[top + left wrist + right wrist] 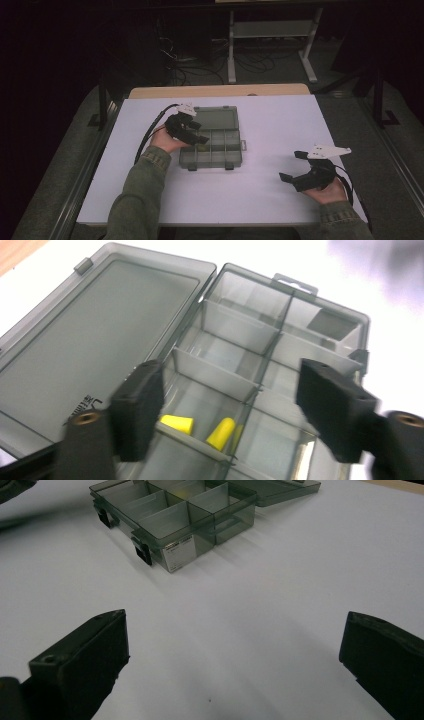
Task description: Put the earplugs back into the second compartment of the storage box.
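Two yellow earplugs (200, 429) lie in one compartment of the open grey plastic box (212, 149), at the box's left side near its front, the box standing mid-table on the white table (280, 125) with its clear lid (95, 335) folded flat away from the person; the left gripper (196, 135) hangs just above that compartment, its jaws standing well apart with nothing between the pads, so the earplugs are loose and not held; the right gripper (294, 165) rests well apart from the box at the table's right, jaws wide and empty. Risk, as a judgement: a descending pad may catch the thin divider (215, 372) beside the compartment and tip or shove the light box, since nothing steadies it; the soft earplugs, lying close together, may be pinched as a pair or squirted aside by an off-centre squeeze; a raised plug may snag the compartment wall and drop into a neighbouring cell. Views compared: the left gripper view resolves both earplugs, the dividers and small print on the lid, whereas the high view gives at most a faint yellowish spot there; the right gripper view offers the box's front face with its two dark latches (144, 554) and a pale label (178, 548); the high view alone relates both hands, the sleeves and the table's edges.
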A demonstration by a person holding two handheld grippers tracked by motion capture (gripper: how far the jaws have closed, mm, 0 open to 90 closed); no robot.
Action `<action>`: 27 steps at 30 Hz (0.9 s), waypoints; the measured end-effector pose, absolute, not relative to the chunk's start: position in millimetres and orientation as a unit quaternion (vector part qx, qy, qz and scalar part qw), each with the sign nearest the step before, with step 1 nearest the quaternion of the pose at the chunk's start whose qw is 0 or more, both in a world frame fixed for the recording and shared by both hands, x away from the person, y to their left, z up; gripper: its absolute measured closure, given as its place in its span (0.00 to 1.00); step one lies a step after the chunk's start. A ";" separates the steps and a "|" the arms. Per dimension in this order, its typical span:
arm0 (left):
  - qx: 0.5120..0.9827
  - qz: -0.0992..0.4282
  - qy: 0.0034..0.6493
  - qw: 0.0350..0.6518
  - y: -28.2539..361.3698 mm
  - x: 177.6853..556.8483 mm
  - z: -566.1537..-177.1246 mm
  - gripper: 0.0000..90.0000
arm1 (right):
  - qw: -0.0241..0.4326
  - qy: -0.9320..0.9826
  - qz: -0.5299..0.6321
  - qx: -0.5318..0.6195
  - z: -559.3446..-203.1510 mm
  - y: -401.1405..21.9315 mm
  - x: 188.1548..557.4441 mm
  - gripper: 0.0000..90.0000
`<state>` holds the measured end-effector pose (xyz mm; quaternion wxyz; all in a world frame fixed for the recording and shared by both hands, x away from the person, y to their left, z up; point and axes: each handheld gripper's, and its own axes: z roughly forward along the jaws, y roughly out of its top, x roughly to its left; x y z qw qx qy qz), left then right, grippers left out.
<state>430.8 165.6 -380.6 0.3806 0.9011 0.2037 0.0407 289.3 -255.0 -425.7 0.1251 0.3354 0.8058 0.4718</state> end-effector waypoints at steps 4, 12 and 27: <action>0.898 0.054 0.206 0.384 169.9 425.1 -379.6 0.05 | 0.125 0.806 0.471 0.336 -425.9 -255.0 289.1 0.00; 0.888 0.067 0.206 0.405 183.3 412.6 -371.5 0.00 | 0.125 0.804 0.473 0.339 -425.5 -257.0 287.6 0.00; 0.855 0.096 0.236 0.451 232.4 387.5 -374.2 0.00 | 0.125 0.804 0.471 0.340 -426.0 -256.5 287.2 0.00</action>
